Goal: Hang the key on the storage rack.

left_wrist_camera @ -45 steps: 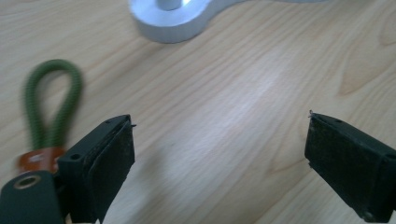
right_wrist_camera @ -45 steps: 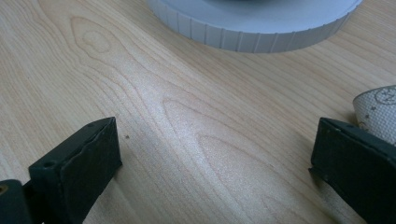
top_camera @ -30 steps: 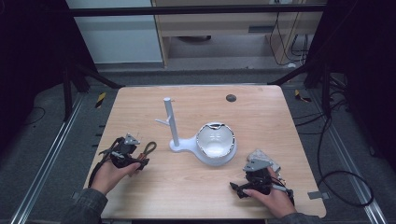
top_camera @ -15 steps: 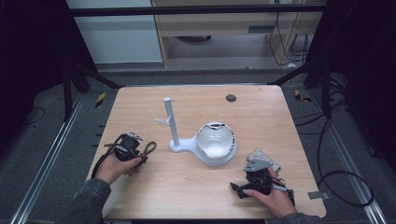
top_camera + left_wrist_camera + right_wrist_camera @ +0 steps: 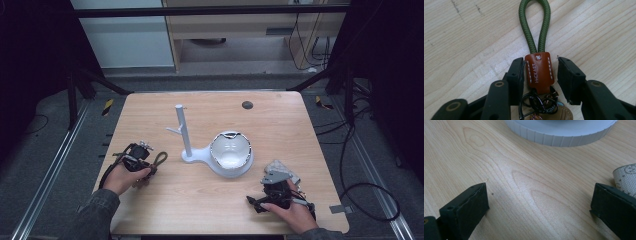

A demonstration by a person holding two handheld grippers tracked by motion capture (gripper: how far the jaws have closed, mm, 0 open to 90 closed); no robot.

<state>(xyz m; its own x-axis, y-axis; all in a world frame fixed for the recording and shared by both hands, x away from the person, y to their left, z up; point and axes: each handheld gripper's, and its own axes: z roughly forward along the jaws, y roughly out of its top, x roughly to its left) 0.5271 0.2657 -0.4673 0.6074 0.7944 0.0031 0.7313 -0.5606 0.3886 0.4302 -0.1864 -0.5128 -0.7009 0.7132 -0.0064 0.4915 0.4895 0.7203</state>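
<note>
Left gripper point(image 5: 541, 77) jaws have just been closing around the keychain's brown leather tab point(image 5: 539, 73), not yet clamped, so pickup is imminent.

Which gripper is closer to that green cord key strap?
Left. The left gripper has the key strap between its closing jaws; the right gripper rests across the table, beyond the white stand.

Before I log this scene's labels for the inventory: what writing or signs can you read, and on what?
"HHCKAET", as far as the stamped letters can be made out: on the brown leather tab of the green cord keychain.
A stitched white cross: at that tab's top.
Embossed lettering on a dark ring below the tab: too blurred to read.
A printed mark on the dotted white piece in the right gripper view: cut off, unreadable.
</note>
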